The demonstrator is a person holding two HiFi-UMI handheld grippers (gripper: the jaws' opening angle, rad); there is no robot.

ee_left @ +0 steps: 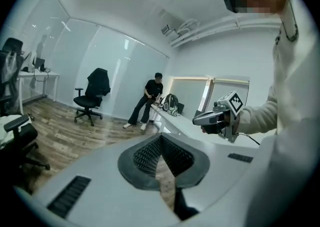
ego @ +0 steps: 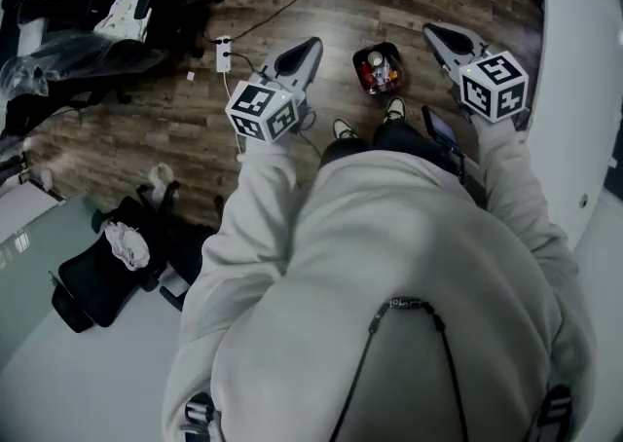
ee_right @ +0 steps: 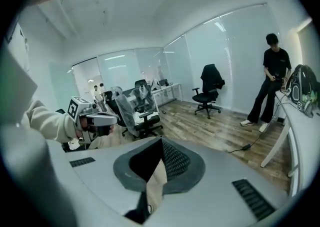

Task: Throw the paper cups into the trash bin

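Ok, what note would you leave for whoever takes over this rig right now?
Left gripper: shut, empty, raised above the floor.
Right gripper: shut, empty, raised likewise.
Trash bin: on the floor ahead of the person's shoes, items inside, too small to identify.
No paper cup shows outside it.
Done: apparently the drop, since both grippers are empty.
Left: look over the white table for any remaining cups.

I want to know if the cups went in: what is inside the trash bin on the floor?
In the head view the trash bin holds small light and reddish items, too small to tell as cups. Whatever lies beneath them is covered.
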